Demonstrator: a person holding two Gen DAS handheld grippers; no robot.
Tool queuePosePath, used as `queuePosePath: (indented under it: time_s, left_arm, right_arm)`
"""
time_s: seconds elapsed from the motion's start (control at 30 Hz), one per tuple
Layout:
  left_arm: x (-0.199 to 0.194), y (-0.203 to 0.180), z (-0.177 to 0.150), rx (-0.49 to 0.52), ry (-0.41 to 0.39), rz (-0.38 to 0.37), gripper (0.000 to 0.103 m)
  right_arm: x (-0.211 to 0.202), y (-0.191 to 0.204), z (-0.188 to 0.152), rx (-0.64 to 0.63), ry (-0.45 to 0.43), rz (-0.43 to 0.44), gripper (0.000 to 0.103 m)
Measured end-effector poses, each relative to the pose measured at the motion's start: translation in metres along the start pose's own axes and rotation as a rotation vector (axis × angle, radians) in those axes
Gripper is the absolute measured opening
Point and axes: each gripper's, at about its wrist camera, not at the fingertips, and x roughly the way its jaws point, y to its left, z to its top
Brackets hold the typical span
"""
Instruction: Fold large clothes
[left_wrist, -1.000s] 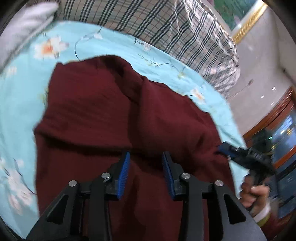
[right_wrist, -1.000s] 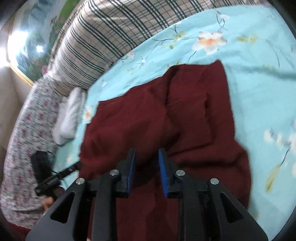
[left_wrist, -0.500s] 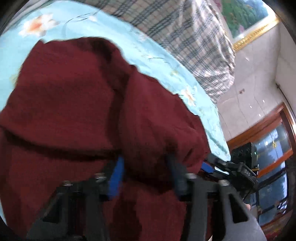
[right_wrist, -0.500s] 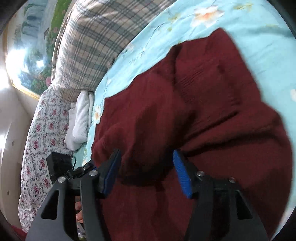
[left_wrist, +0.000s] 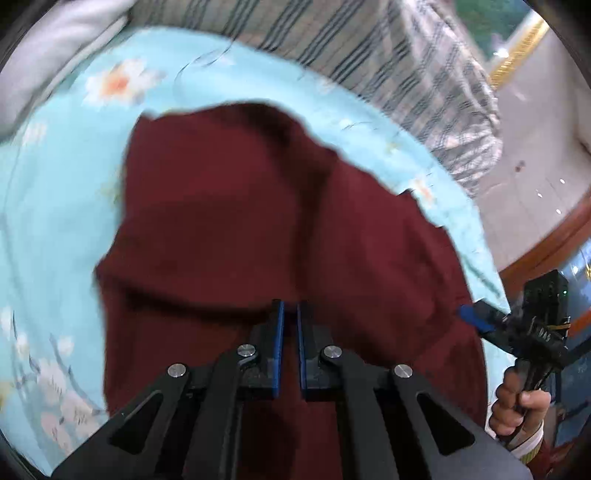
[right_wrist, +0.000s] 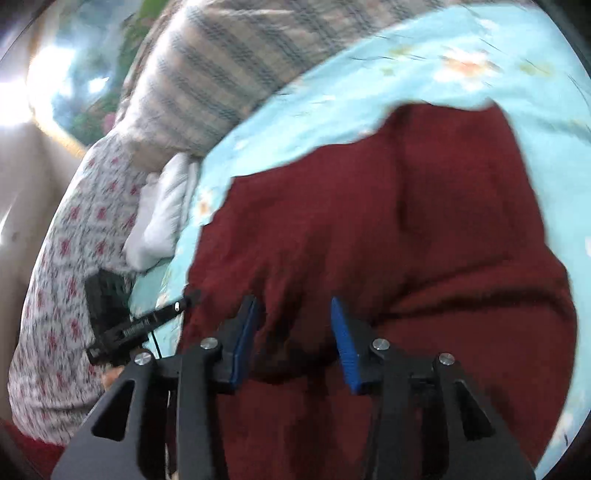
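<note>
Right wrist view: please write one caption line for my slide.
Open right gripper straddles a raised fold of the dark red knitted garment on the light blue floral bedsheet.

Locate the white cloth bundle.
In the right wrist view, the white cloth bundle lies left of the maroon garment, below the plaid pillow.

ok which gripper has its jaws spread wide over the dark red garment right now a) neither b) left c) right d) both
c: in the right wrist view the right gripper shows a wide gap between its blue pads over the dark red garment, while in the left wrist view the left gripper has its pads drawn nearly together.
</note>
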Motion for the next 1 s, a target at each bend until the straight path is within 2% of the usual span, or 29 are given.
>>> queuePosePath:
  time_s: [0.1, 0.17, 0.2, 0.23, 0.3, 0.37, 0.43, 0.53, 0.57, 0.6, 0.63, 0.67, 0.73, 0.83, 0.9, 0.93, 0.97, 1.0]
  left_arm:
    - [-0.015, 0.004, -0.005, -0.027, -0.036, -0.024, 0.006]
    - [-0.021, -0.004, 0.001, -0.011, -0.053, -0.047, 0.018]
    - [-0.022, -0.009, 0.004, 0.005, -0.057, -0.051, 0.036]
    - [-0.019, -0.017, 0.009, 0.021, -0.055, -0.036, 0.065]
    - [-0.014, -0.023, 0.015, 0.036, -0.049, -0.026, 0.081]
    - [-0.001, -0.028, 0.021, 0.055, -0.027, -0.021, 0.08]
    - [0.014, -0.028, 0.022, 0.06, 0.0, -0.009, 0.076]
    - [0.024, -0.026, 0.025, 0.048, 0.02, -0.041, 0.071]
    - [0.024, -0.025, 0.026, 0.044, 0.019, -0.055, 0.071]
    - [0.024, -0.025, 0.027, 0.045, 0.02, -0.072, 0.07]
    - [0.026, -0.025, 0.027, 0.053, 0.027, -0.077, 0.062]
    - [0.029, -0.027, 0.027, 0.064, 0.036, -0.075, 0.054]
    - [0.037, -0.036, 0.026, 0.122, 0.068, -0.058, 0.011]
    - [0.036, -0.05, 0.019, 0.2, 0.045, 0.001, 0.009]
    - [0.036, -0.053, 0.016, 0.215, 0.052, -0.006, 0.01]
    - [0.037, -0.051, 0.017, 0.198, 0.068, -0.019, 0.014]
    - [0.038, -0.048, 0.02, 0.177, 0.082, -0.019, 0.017]
    - [0.037, -0.043, 0.023, 0.148, 0.093, -0.03, 0.027]
  right_arm:
    - [-0.011, -0.013, 0.003, 0.03, -0.045, -0.03, 0.043]
    - [-0.009, -0.015, 0.009, 0.043, -0.056, -0.034, 0.044]
    - [-0.007, -0.016, 0.012, 0.043, -0.056, -0.035, 0.044]
    - [-0.003, -0.016, 0.015, 0.036, -0.056, -0.05, 0.046]
    - [0.005, -0.014, 0.022, 0.028, -0.06, -0.076, 0.052]
    - [0.014, -0.017, 0.024, 0.025, -0.044, -0.102, 0.059]
    - [0.025, -0.023, 0.024, 0.042, -0.013, -0.105, 0.059]
    - [0.033, -0.025, 0.023, 0.038, 0.009, -0.094, 0.059]
    - [0.034, -0.025, 0.023, 0.031, 0.015, -0.086, 0.052]
    - [0.036, -0.025, 0.023, 0.033, 0.025, -0.074, 0.04]
    - [0.039, -0.027, 0.024, 0.045, 0.042, -0.058, 0.01]
    - [0.041, -0.027, 0.026, 0.054, 0.051, -0.044, 0.007]
    - [0.034, -0.02, 0.032, 0.021, 0.009, -0.042, 0.007]
    - [0.007, -0.008, 0.04, -0.008, -0.095, -0.014, 0.007]
    - [-0.004, -0.007, 0.041, -0.028, -0.115, -0.072, 0.007]
    - [-0.002, -0.01, 0.039, -0.03, -0.091, -0.107, 0.007]
    - [0.001, -0.014, 0.038, -0.022, -0.063, -0.105, 0.007]
    - [0.004, -0.018, 0.036, -0.01, -0.046, -0.094, 0.007]
